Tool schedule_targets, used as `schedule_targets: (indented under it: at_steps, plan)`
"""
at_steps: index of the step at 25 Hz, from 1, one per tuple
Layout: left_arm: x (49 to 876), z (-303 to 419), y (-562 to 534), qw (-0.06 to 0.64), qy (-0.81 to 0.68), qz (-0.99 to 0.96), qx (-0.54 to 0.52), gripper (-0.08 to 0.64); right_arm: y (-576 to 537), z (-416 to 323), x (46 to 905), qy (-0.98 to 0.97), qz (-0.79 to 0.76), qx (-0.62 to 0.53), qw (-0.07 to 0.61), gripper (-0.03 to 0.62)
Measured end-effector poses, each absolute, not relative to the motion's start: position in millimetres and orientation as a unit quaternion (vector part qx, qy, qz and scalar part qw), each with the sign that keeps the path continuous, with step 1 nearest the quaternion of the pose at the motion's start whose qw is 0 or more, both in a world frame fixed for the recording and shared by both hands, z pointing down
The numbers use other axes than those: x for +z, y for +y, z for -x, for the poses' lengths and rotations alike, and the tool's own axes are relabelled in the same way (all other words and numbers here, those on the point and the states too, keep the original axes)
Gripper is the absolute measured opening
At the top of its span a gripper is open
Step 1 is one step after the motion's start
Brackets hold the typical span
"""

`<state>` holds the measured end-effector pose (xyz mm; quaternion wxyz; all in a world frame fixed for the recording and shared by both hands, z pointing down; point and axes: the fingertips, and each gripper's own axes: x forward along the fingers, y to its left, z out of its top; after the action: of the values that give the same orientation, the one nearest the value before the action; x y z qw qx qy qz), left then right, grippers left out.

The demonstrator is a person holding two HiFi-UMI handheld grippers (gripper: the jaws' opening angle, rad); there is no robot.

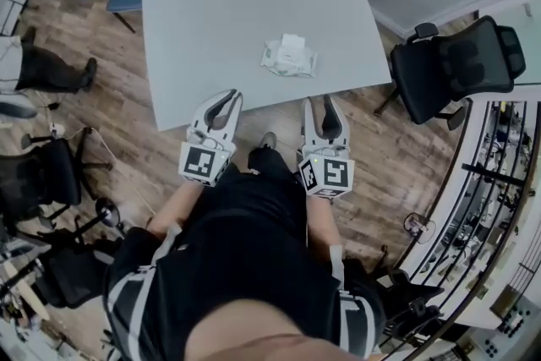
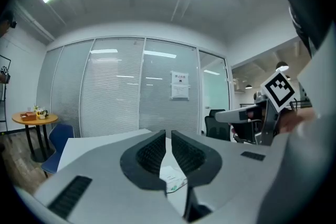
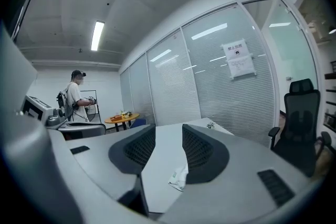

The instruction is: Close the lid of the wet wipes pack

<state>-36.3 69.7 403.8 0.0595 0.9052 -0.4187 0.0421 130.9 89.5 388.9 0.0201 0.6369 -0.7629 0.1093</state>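
while the wet wipes pack lies mid-frame on the bench, its lid seemingly raised, closing looks left to do; left claw pinched shut, right claw spread, both empty.

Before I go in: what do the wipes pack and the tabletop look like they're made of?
Wipes pack: probably soft white plastic film; it looks crinkled, with uneven edges. Table: smooth, matte pale grey top, likely laminate or painted board; even colour, no grain visible.
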Motion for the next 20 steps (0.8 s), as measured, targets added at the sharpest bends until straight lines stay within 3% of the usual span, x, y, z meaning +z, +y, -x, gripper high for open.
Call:
schedule_targets:
  at_steps: [13, 20]
  plan:
    - [485, -11, -15, -0.044, -0.376, -0.904, 0.200, 0.051, -18, -173, 432, -0.793, -0.591, 0.132, 0.062, 0.178]
    - [574, -40, -64, -0.086, -0.243, -0.907, 0.333, 0.052, -73, -175, 466, -0.796, -0.575, 0.152, 0.113, 0.171]
